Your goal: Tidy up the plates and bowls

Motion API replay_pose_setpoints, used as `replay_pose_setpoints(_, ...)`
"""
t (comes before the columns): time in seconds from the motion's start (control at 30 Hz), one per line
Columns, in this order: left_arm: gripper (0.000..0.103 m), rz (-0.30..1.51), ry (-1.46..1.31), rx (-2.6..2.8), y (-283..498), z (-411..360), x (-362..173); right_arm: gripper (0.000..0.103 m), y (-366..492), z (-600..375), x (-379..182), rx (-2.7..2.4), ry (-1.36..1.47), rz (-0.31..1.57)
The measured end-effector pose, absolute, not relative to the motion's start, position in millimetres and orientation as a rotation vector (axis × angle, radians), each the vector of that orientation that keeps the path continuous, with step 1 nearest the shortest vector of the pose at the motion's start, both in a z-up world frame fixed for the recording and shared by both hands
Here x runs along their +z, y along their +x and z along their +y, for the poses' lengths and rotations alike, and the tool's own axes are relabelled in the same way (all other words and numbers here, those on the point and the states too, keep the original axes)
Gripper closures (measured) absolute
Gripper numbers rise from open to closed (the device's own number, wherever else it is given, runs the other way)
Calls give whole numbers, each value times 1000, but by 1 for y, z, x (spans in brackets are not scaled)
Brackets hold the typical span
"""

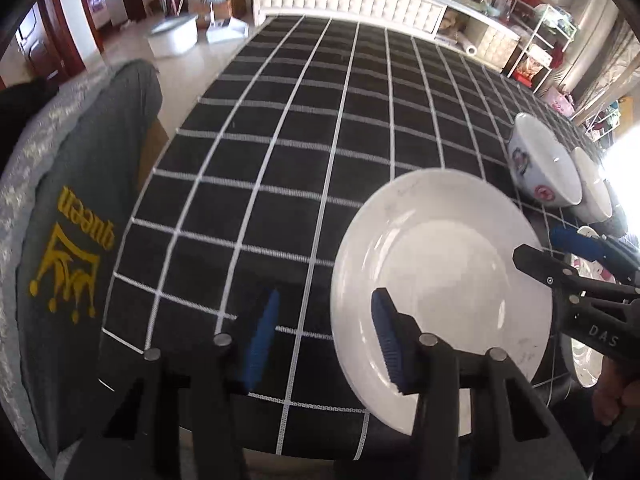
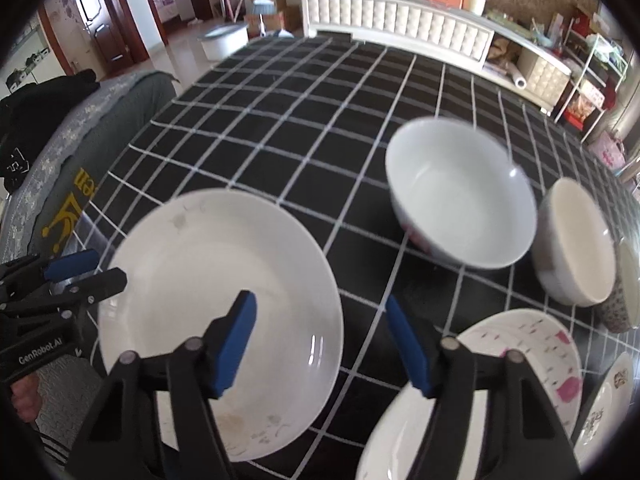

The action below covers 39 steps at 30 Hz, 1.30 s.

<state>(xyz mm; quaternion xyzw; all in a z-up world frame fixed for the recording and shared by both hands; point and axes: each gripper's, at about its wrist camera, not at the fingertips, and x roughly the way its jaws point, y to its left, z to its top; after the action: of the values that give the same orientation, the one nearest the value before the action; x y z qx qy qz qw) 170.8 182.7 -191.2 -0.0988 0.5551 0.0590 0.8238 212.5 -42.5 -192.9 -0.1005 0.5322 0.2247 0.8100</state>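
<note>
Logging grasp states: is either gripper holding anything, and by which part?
Nothing is held. Left gripper and right gripper are both open over the round white plate.

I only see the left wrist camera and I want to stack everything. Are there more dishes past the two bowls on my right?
Observer: Yes. A plate with pink shapes lies near the table's front edge, to the right of the white plate.
Operator: Anything else over there?
Observer: Another bowl with a patterned outside sits at the far right, beside the plain bowl.
Operator: Is the right gripper holding something?
Observer: No. The right gripper is open and empty.
</note>
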Motion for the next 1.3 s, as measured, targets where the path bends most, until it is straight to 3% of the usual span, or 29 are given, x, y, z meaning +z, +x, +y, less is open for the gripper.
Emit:
replay_pose_setpoints(0.37, 85, 1242, -226, 63, 168, 172, -202, 70, 216, -52, -210, 492, -162, 1217)
replay_pose_setpoints(0.53, 86, 1247, -230, 64, 171, 171, -201, 74, 216, -60, -211, 465, -119, 1232)
replay_pose_setpoints(1.03, 86, 1244, -269, 71, 180, 172, -201, 75, 219, -64, -208, 431, -81, 1252)
replay_pose_setpoints(1.3, 86, 1178, -270, 133, 163, 180, -167, 74, 206, -95, -169, 444, -50, 1158)
